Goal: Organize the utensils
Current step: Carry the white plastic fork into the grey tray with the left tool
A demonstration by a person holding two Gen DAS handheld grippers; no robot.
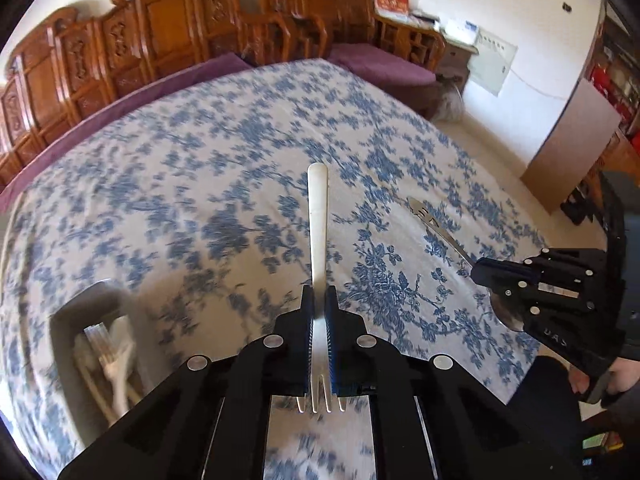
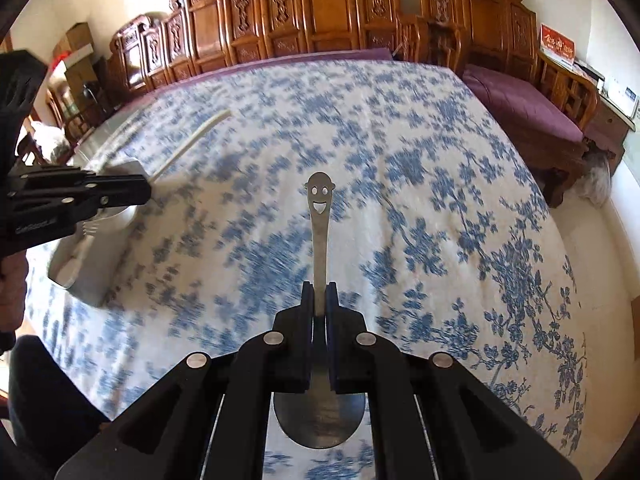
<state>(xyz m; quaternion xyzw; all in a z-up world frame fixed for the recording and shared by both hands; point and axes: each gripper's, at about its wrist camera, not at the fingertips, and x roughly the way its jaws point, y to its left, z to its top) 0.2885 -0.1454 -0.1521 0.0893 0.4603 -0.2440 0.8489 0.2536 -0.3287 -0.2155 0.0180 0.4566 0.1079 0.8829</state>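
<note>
My left gripper [image 1: 319, 292] is shut on a metal fork [image 1: 318, 232], with the handle pointing away and the tines toward the camera. It hangs above the blue floral tablecloth [image 1: 200, 168]. My right gripper [image 2: 319, 288] is shut on a metal spoon [image 2: 319, 220] with a smiling face cut into its handle end and the bowl toward the camera. In the left wrist view the right gripper [image 1: 480, 274] holds that spoon [image 1: 434, 226] at the right. In the right wrist view the left gripper [image 2: 146, 190] holds the fork [image 2: 192, 140] over a grey container [image 2: 96, 292].
The grey container [image 1: 76, 308] at the lower left holds several white plastic utensils [image 1: 116, 360]. A carved wooden bench [image 2: 320, 20] with purple cushions [image 2: 520, 100] runs behind the table. The table edge and floor [image 1: 500, 160] lie to the right. A hand [image 1: 624, 376] grips the right tool.
</note>
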